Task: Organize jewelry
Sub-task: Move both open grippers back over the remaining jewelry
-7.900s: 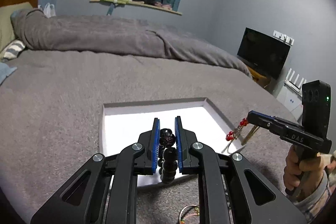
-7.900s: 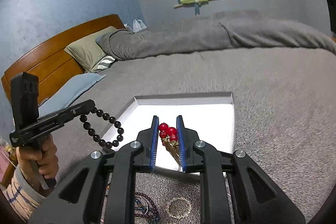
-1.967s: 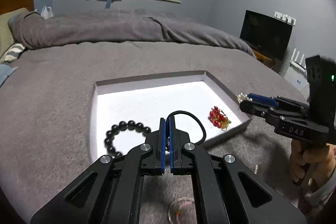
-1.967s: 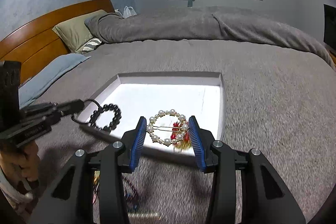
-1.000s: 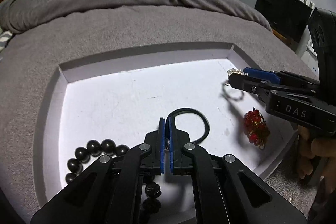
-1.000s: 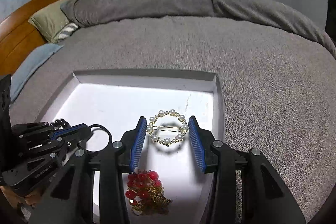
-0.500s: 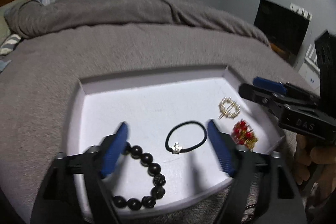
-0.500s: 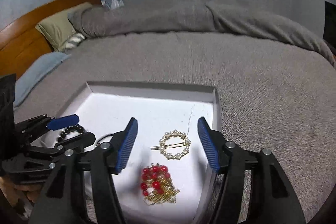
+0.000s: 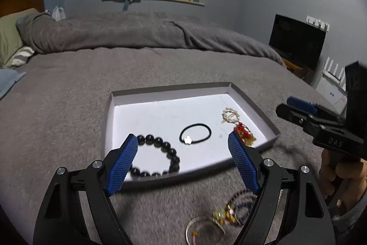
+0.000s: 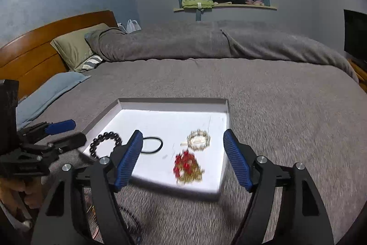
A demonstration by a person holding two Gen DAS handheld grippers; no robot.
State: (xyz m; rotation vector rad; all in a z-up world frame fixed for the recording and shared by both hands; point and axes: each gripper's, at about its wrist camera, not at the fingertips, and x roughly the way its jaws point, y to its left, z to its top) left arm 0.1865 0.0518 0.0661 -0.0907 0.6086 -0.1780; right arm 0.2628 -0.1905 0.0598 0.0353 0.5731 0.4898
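Note:
A shallow white tray (image 9: pixel 254 107) (image 10: pixel 226 128) lies on the grey bed. In it rest a black bead bracelet (image 9: pixel 160 146) (image 10: pixel 104 141), a black hair tie (image 9: pixel 196 133) (image 10: pixel 152 145), a pearl ring clip (image 9: pixel 230 115) (image 10: pixel 198 139) and a red-and-gold beaded piece (image 9: pixel 244 133) (image 10: pixel 187 164). My left gripper (image 9: pixel 183 162) is open and empty, hanging above the tray's near edge. My right gripper (image 10: pixel 182 159) has its jaws still opening, nothing pressed between them, and sits back from the tray. Each gripper shows in the other view, the right gripper (image 9: pixel 298 109) and the left gripper (image 10: pixel 60 132).
Several loose bracelets and a clear bangle (image 9: pixel 229 212) lie on the blanket in front of the tray. A rolled grey duvet (image 10: pixel 206 43) and pillows (image 10: pixel 75 47) lie at the back by a wooden headboard (image 10: pixel 34 54). A television (image 9: pixel 297 40) stands at the right.
Left gripper let go of the black hair tie, which now lies in the tray. Right gripper released the pearl clip into the tray. Both grippers opened, lifted and drew back.

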